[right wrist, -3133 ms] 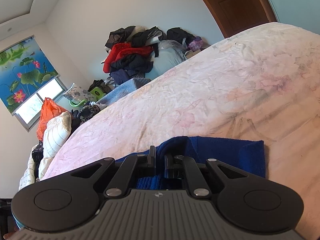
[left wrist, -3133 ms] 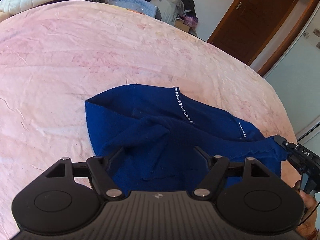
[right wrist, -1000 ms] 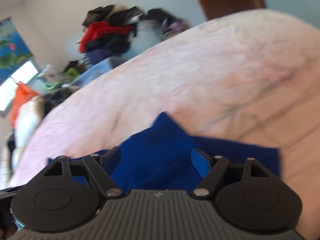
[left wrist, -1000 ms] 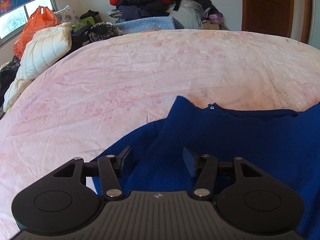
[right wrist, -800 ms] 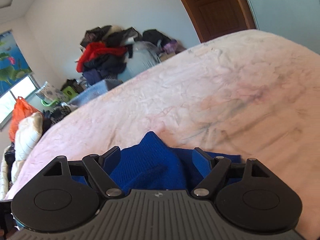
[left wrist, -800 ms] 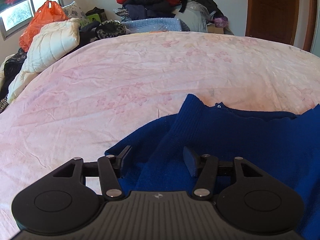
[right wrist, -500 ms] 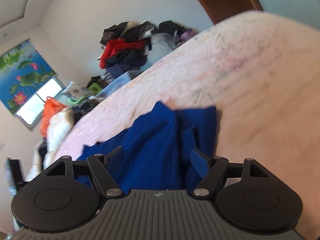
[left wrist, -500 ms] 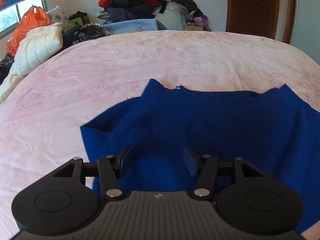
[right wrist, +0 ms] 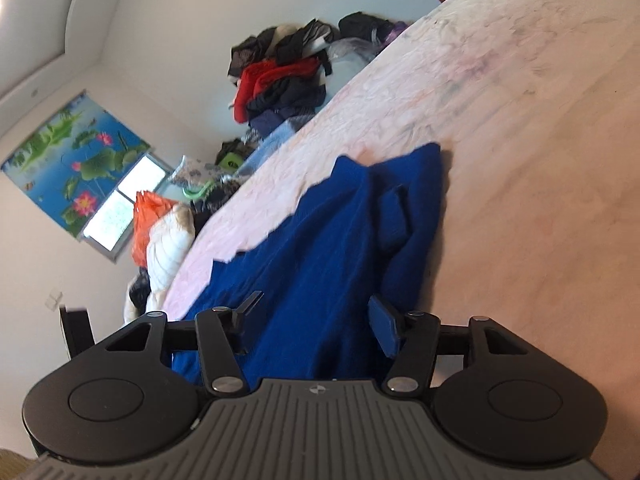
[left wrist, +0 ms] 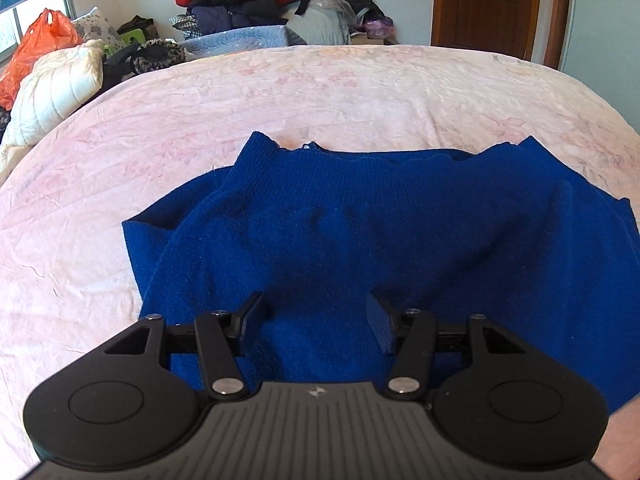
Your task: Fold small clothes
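blue knit sweater [left wrist: 360, 232] spread flat on the pink bedsheet [left wrist: 280, 96], ready for folding. left gripper [left wrist: 316, 320] unclenched above its near edge, grasping nothing; right gripper [right wrist: 316, 320] closing over the sweater's side, pads not yet pressing.

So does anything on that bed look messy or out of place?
The blue sweater isn't lying flat: its left sleeve is bunched under the body, and on the right side a fold sticks up in a ridge. The pink bedsheet is wrinkled. Nothing looks torn or spilled.
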A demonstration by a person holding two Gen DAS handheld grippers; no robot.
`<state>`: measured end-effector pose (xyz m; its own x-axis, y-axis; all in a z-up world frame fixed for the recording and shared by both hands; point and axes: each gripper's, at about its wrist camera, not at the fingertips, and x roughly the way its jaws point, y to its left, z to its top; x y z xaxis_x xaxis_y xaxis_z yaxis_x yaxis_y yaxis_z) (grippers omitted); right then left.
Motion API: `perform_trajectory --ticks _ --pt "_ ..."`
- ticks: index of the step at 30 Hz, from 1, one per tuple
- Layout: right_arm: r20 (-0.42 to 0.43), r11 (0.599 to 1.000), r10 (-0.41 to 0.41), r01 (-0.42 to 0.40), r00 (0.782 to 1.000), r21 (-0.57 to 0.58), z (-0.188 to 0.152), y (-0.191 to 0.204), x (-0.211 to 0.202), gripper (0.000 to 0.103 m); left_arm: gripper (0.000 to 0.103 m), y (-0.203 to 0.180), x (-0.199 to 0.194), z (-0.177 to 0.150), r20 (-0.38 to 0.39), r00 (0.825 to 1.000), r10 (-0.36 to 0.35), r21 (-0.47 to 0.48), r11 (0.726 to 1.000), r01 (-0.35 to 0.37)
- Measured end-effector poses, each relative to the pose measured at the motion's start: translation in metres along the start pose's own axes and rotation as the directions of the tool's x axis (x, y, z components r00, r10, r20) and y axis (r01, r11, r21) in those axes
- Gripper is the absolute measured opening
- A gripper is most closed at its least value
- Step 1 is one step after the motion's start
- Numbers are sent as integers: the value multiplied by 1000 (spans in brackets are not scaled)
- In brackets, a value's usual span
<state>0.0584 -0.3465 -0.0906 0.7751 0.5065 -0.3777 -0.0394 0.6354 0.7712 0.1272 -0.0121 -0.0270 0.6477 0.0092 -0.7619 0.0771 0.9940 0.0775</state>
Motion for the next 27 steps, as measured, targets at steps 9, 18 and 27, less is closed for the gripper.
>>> perform_trajectory --ticks 9,18,27 --pt "-135 997 74 -72 988 19 4 -11 30 57 55 0 -7 -6 -14 1000 -9 9 1000 10" --pt "-206 996 -37 18 978 -90 -30 3 13 9 55 -1 -7 -4 -22 1000 -14 -14 1000 13" --pt "-290 927 -234 122 928 -355 -50 36 -28 9 55 19 -13 -9 -7 999 -47 -22 999 47"
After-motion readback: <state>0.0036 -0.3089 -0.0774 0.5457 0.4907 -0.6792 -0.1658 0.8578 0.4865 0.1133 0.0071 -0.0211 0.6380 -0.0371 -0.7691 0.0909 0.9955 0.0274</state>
